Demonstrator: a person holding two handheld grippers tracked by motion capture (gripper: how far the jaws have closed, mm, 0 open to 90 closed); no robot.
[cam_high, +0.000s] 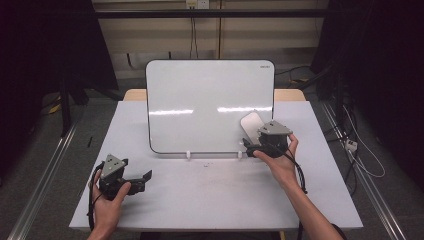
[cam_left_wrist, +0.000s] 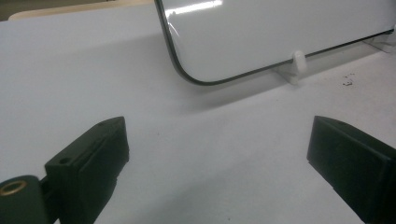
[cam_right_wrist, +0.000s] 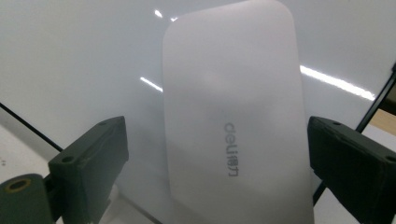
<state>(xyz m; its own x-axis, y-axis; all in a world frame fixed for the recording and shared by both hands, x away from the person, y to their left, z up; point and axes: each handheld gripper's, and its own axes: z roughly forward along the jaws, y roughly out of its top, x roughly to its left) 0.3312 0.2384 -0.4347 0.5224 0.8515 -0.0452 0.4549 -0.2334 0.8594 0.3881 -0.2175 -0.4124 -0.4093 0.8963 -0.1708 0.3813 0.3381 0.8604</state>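
A white whiteboard (cam_high: 200, 100) stands upright on the white table (cam_high: 215, 195), propped in small white clips (cam_left_wrist: 298, 65). A white rounded eraser (cam_high: 251, 124) with grey lettering sits against the board's lower right face. My right gripper (cam_high: 253, 143) is held up to it. In the right gripper view its jaws stand apart on either side of the eraser (cam_right_wrist: 233, 116), with a gap at the left pad (cam_right_wrist: 100, 163). My left gripper (cam_high: 142, 180) rests low at the table's front left, open, with bare tabletop between its fingers (cam_left_wrist: 93, 158).
The board's rounded lower left corner (cam_left_wrist: 187, 74) lies ahead of the left gripper. A few dark specks (cam_left_wrist: 347, 81) mark the table near the clips. Metal rails (cam_high: 45, 170) and cables (cam_high: 360, 155) run on the floor at both sides of the table.
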